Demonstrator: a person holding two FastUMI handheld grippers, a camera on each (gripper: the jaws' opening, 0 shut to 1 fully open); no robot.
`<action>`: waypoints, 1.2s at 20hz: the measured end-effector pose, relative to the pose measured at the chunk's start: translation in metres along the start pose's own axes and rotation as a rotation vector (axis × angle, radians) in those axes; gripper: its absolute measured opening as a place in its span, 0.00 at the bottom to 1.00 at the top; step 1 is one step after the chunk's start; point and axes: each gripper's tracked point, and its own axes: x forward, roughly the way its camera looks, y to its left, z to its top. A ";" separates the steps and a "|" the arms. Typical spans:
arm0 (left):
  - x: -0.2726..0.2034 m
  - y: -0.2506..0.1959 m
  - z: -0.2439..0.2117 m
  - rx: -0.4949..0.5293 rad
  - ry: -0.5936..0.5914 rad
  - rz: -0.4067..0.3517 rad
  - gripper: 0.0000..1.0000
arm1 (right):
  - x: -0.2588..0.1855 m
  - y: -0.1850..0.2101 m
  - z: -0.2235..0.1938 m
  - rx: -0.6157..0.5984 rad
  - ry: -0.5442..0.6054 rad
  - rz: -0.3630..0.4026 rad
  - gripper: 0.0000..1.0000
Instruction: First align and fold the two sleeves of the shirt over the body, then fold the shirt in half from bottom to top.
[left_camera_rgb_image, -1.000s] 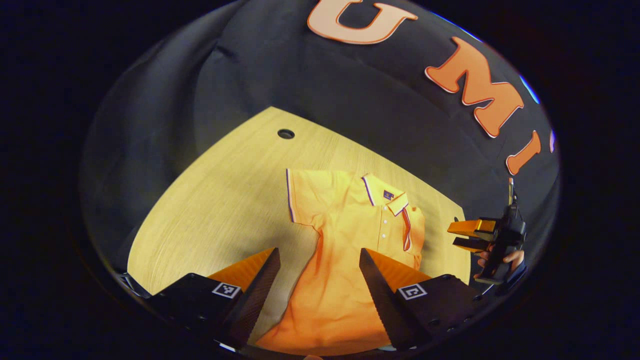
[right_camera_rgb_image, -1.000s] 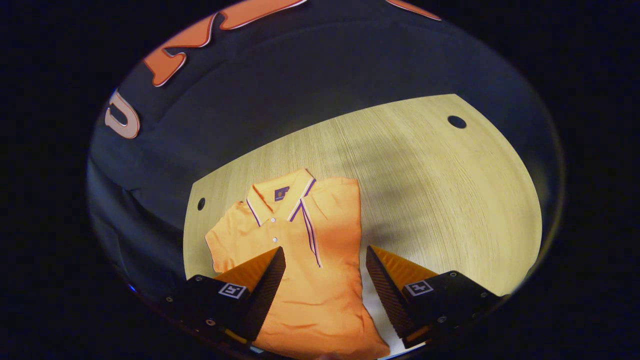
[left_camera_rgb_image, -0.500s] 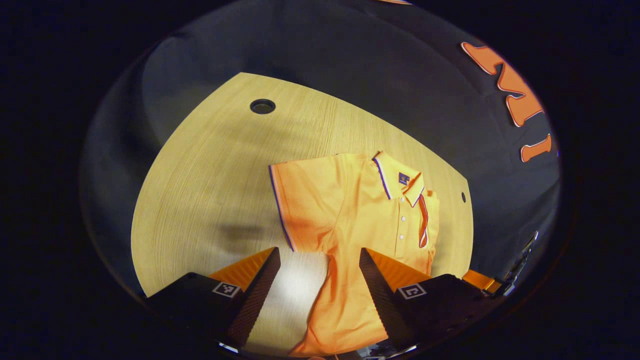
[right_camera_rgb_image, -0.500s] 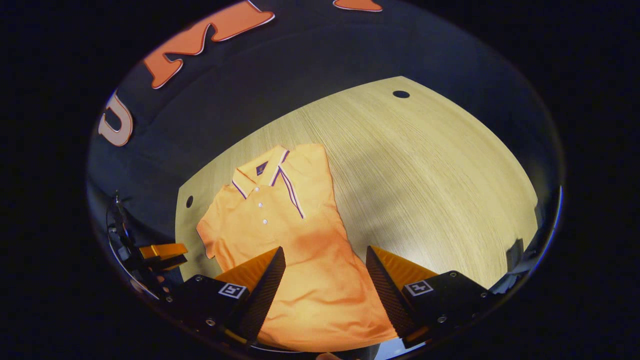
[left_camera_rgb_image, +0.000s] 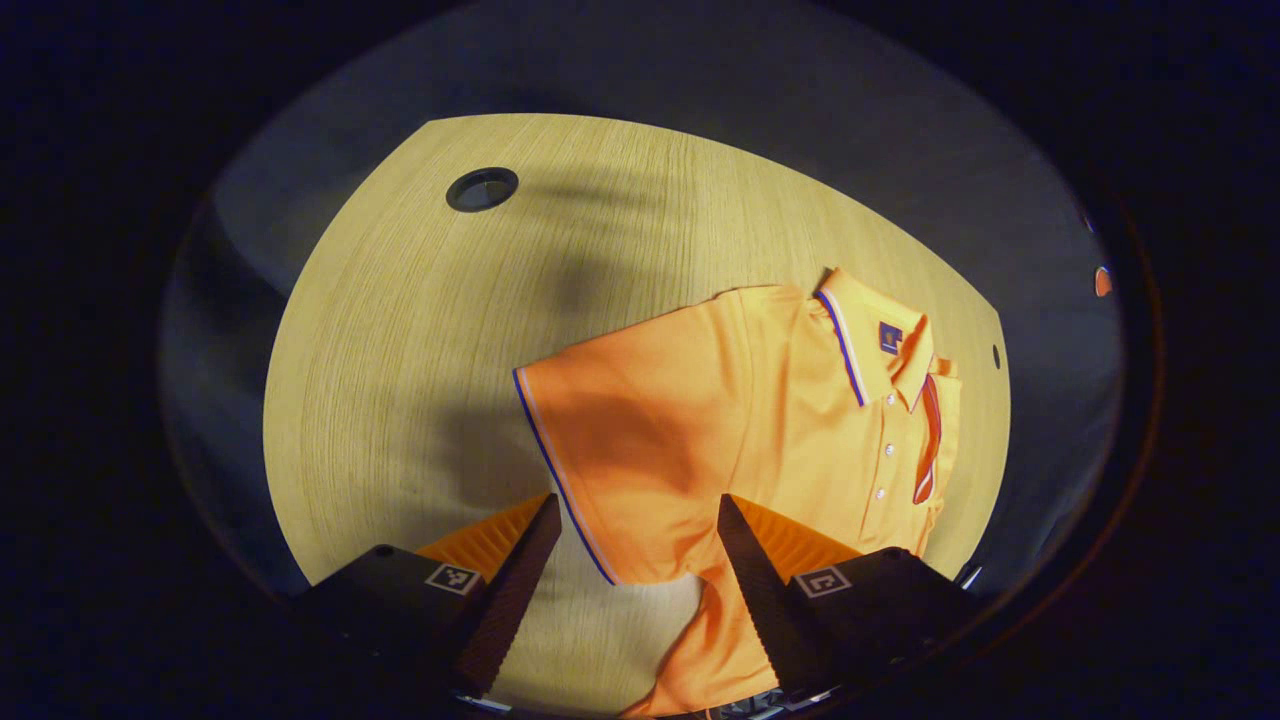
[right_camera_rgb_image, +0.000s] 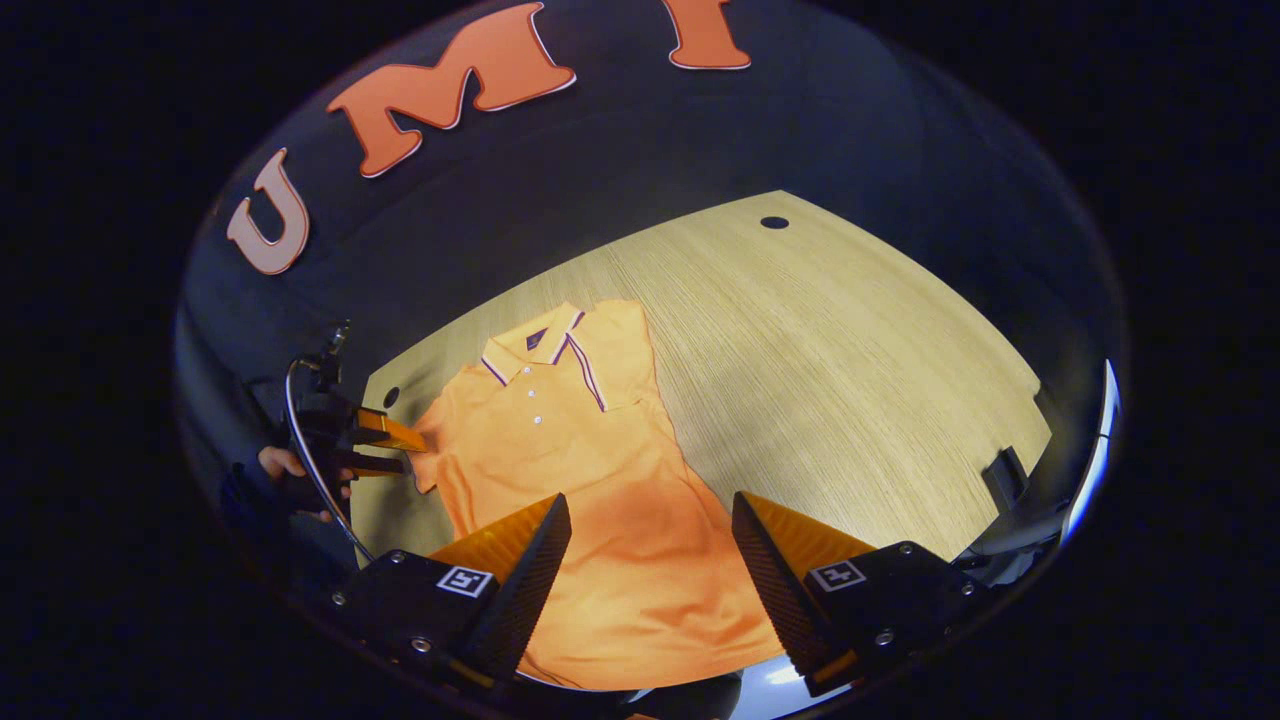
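Polo shirt (left_camera_rgb_image: 760, 420) lies flat on the wooden table (left_camera_rgb_image: 400, 330), its unfolded sleeve (left_camera_rgb_image: 610, 450) just ahead of the spread left gripper (left_camera_rgb_image: 635, 560); the right gripper (right_camera_rgb_image: 650, 560) hovers spread above the hem.

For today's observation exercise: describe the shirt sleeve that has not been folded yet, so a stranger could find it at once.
Start at the wooden table and find the orange polo shirt lying on it. The unfolded sleeve spreads flat onto the bare wood just ahead of the left gripper, whose fingers are open. Its striped cuff lies out on the table, while the other sleeve is already folded over the chest.
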 end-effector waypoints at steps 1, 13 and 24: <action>0.004 0.001 0.002 -0.005 0.010 0.008 0.97 | -0.008 -0.002 0.001 -0.005 -0.020 0.002 0.99; 0.016 0.004 -0.004 0.111 0.063 0.097 0.11 | -0.069 -0.052 0.012 -0.025 -0.253 -0.132 0.98; -0.033 -0.085 0.027 0.359 -0.103 -0.002 0.10 | -0.081 -0.054 0.027 -0.042 -0.287 -0.138 0.98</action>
